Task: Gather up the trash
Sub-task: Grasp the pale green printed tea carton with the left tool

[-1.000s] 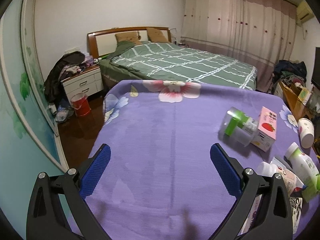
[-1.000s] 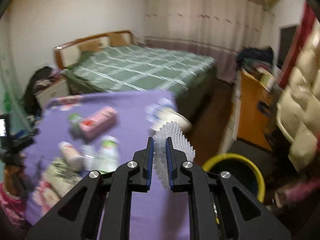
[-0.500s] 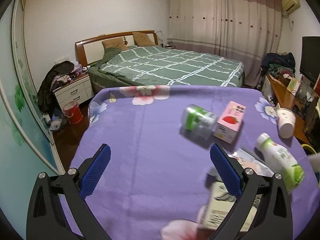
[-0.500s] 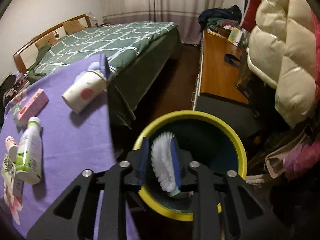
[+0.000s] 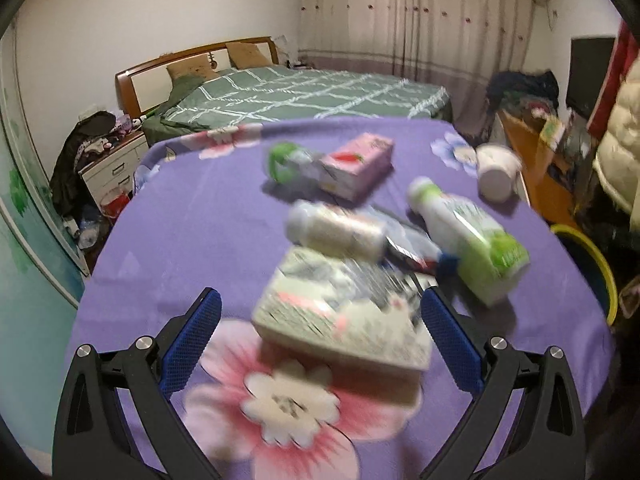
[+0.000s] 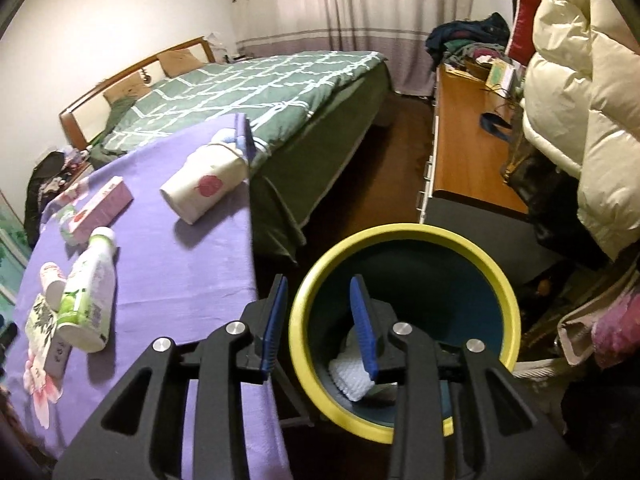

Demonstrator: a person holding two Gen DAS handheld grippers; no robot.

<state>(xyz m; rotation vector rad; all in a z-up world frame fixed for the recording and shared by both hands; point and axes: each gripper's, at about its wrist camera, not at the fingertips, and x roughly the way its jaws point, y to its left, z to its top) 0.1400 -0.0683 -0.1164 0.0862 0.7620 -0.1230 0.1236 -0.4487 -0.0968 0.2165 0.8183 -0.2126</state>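
Note:
My right gripper (image 6: 320,304) is open and empty above the near rim of the yellow-rimmed bin (image 6: 404,236). The white foam piece (image 6: 352,376) lies at the bin's bottom. My left gripper (image 5: 318,332) is open over the purple tablecloth (image 5: 192,220), with a flat printed carton (image 5: 340,312) lying between its fingers (image 5: 192,336). Behind the carton lie a small white bottle (image 5: 336,232), a green-and-white bottle (image 5: 472,240), a pink strawberry box (image 5: 356,164), a green-capped jar (image 5: 284,160) and a white paper cup (image 5: 496,172).
The bin stands on the floor by the table's right edge (image 6: 252,240). A green bed (image 6: 248,92) lies beyond the table. A wooden desk (image 6: 464,148) and a cream puffer jacket (image 6: 580,120) are to the right of the bin.
My right gripper opened and the white foam piece dropped into the bin. My left gripper swung right and now has the printed carton between its fingers.

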